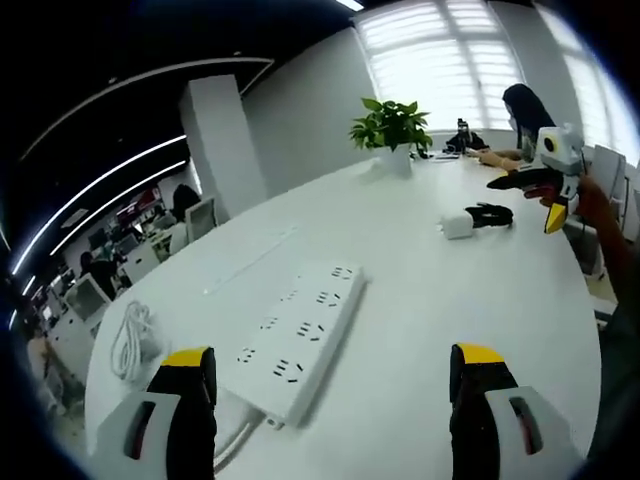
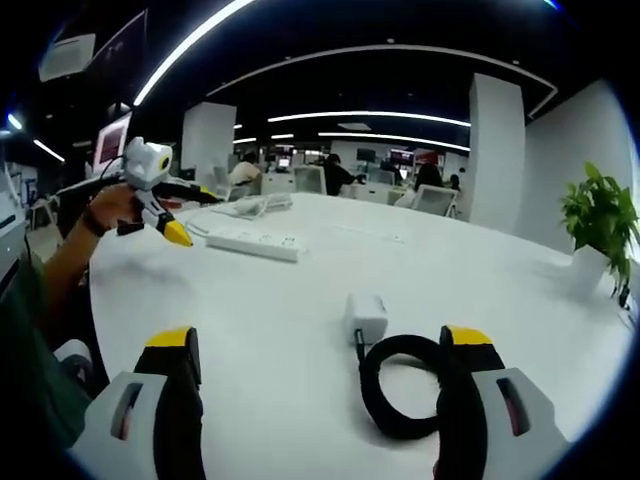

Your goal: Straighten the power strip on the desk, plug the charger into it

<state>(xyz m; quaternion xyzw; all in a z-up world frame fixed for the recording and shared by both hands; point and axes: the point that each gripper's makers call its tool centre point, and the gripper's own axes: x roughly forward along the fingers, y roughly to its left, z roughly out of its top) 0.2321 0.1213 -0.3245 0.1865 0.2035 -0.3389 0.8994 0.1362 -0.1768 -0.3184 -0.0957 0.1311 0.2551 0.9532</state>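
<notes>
The left gripper (image 1: 333, 372), with yellow-tipped black jaws, is held spread apart with nothing between them, just above the round white desk (image 1: 420, 300). The long white multi-socket power strip (image 1: 298, 338) is seen lying between the jaws, nearer the left one, set at a slant with its white cord (image 1: 135, 338) coiled near the desk edge. The right gripper (image 2: 317, 372) is likewise released and empty. The small white cube charger (image 2: 368, 316) is found between its jaws on the desk, its looped black cable (image 2: 400, 385) touching the right jaw. A green potted plant (image 1: 392, 128) stands further off.
</notes>
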